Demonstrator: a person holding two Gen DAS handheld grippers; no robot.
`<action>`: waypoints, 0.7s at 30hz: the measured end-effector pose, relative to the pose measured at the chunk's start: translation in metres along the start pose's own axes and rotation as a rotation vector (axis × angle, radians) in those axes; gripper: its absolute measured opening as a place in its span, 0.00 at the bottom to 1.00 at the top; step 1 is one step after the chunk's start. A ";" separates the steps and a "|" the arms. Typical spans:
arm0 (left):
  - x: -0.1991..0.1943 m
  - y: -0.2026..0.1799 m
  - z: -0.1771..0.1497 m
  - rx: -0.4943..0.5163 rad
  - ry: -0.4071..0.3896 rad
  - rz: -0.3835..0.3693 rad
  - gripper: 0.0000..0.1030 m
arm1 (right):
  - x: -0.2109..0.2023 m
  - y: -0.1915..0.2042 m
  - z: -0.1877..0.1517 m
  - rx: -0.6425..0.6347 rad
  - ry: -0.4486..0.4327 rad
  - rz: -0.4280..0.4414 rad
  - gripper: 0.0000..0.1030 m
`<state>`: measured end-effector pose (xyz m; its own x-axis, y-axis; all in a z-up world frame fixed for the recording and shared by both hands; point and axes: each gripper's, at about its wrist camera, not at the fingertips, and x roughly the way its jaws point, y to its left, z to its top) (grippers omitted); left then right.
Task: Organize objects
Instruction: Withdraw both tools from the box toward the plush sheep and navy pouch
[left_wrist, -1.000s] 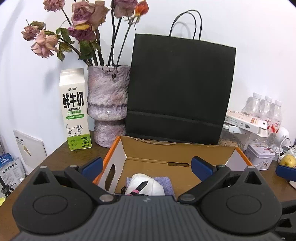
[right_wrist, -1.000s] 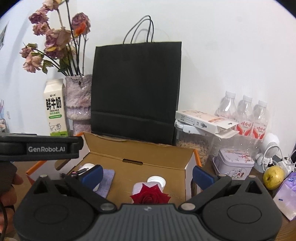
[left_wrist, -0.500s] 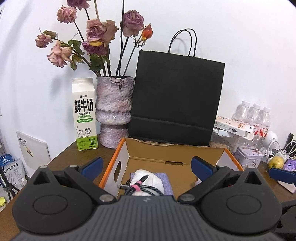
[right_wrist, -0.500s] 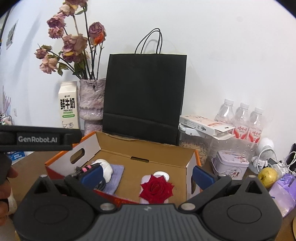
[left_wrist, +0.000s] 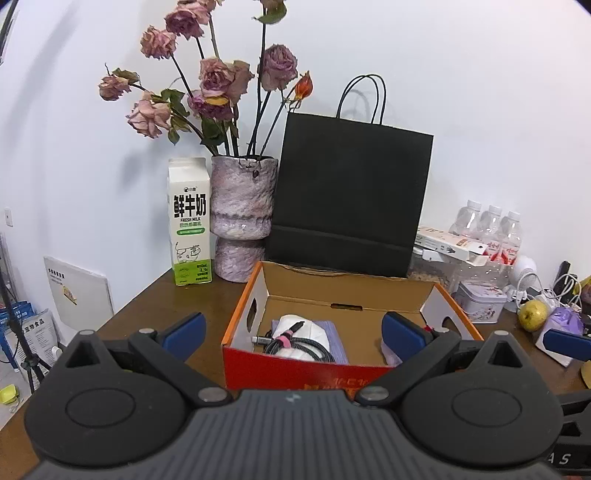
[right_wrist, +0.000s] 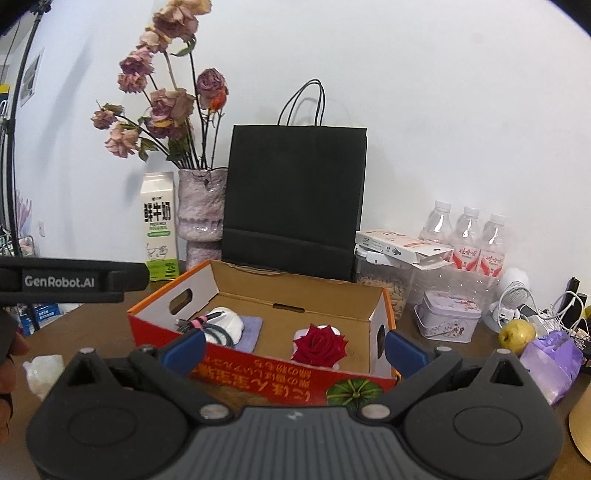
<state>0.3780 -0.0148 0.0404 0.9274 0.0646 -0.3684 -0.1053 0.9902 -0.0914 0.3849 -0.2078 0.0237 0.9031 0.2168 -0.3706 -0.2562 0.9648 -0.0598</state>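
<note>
An open cardboard box (left_wrist: 295, 373) with a red front wall stands on the brown table. Inside, at its left, a coiled grey cable (left_wrist: 295, 345) lies on a white rounded object (left_wrist: 295, 325) over a purple cloth (left_wrist: 334, 332). The right wrist view shows the box (right_wrist: 258, 365), the cable (right_wrist: 207, 326), the cloth (right_wrist: 251, 332) and a red rose (right_wrist: 319, 341) on a white container at the right. My left gripper (left_wrist: 293, 336) is open in front of the box, holding nothing. My right gripper (right_wrist: 294, 350) is open too, short of the front wall.
Behind the box stand a black paper bag (left_wrist: 351, 199), a vase of dried roses (left_wrist: 242, 214) and a milk carton (left_wrist: 190, 221). To the right are water bottles (right_wrist: 469, 236), a tin (right_wrist: 450, 319), a pear (right_wrist: 517, 332) and a purple packet (right_wrist: 550, 358). A white crumpled lump (right_wrist: 42, 371) lies at the left.
Both grippers have drawn back from the box, so its red front wall now shows. Both stayed open and empty.
</note>
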 end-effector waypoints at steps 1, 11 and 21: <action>-0.005 0.000 -0.001 0.003 0.000 -0.003 1.00 | -0.004 0.001 -0.001 -0.001 -0.001 0.002 1.00; -0.046 0.007 -0.017 0.017 0.007 -0.009 1.00 | -0.050 0.012 -0.018 0.000 -0.014 0.012 1.00; -0.094 0.017 -0.037 0.021 0.007 -0.021 1.00 | -0.096 0.021 -0.040 0.001 -0.022 0.028 1.00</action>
<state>0.2756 -0.0089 0.0395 0.9269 0.0427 -0.3729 -0.0781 0.9937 -0.0802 0.2790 -0.2141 0.0206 0.9029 0.2465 -0.3521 -0.2809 0.9585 -0.0493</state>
